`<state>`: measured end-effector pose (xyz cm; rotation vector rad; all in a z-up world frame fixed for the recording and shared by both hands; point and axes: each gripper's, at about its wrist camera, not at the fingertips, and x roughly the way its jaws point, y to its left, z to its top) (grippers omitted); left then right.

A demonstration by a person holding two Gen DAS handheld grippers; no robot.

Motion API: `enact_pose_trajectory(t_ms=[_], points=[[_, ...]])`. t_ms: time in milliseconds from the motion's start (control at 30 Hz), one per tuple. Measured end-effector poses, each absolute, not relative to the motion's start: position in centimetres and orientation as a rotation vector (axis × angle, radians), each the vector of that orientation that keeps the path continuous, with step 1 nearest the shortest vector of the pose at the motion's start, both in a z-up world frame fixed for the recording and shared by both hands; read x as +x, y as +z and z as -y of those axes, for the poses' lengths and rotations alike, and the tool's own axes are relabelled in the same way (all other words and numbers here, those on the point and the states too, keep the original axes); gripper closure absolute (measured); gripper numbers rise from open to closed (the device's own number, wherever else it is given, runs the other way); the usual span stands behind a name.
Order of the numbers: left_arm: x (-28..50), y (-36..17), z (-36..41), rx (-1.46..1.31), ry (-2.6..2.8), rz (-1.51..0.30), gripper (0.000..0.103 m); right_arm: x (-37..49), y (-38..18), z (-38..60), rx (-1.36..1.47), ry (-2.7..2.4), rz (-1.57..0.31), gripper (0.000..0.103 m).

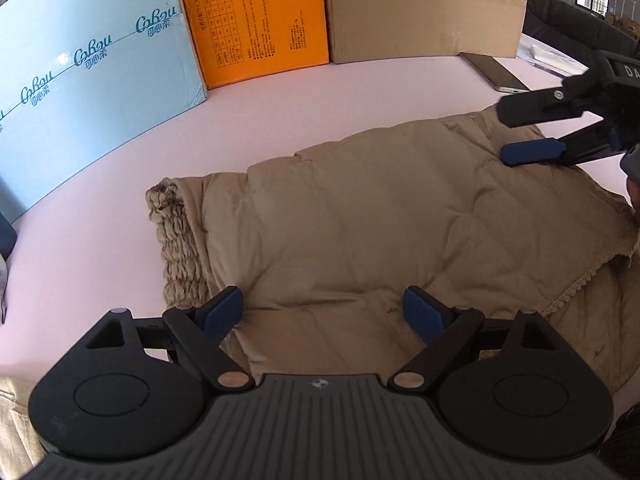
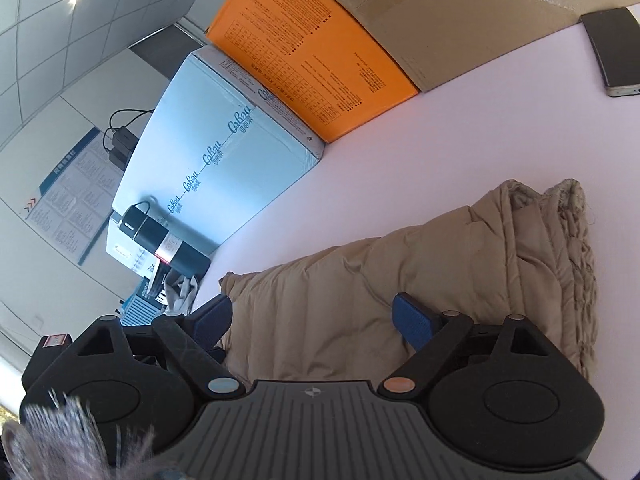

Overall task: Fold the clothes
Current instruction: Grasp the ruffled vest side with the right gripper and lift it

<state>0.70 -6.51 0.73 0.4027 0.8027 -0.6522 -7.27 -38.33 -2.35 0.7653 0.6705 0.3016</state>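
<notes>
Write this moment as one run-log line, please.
task: fold clothes | jacket: folded on table | left gripper: open over jacket | right gripper: open, holding nothing

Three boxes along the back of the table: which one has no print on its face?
The brown cardboard box, beside the orange box; the light blue box shows logos, the orange one text.

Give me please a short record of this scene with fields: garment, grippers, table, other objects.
garment: beige quilted jacket, folded into a thick bundle, lying on the table
left gripper: open, above the near edge of the jacket, holding nothing
right gripper: open, over the far corner of the jacket, holding nothing
table: pale pink
other objects: light blue box, orange box, brown cardboard box, phone
</notes>
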Motion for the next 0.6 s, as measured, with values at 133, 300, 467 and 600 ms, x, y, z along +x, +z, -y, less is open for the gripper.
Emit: enact_pose_trajectory(t_ms=[133, 300, 467, 600], points=[[0.7, 0.4, 4.8, 0.346, -0.616, -0.836, 0.015, -9.6, -3.0, 39.9, 0.775, 0.316, -0.668, 0.018], [0.0, 0.8, 4.4, 0.331, -0.603, -0.810, 0.015, -12.1, -3.4, 41.3, 0.804, 0.319, -0.655, 0.018], [0.0, 2.4, 3.2, 0.246, -0.564, -0.786, 0.016, -13.5, -2.2, 41.8, 0.798, 0.300, -0.635, 0.013], [1.5, 3.4, 2.0, 0.151, -0.489, -0.792, 0.016, -14.4, -0.8, 41.9, 0.710, 0.256, -0.598, 0.008]])
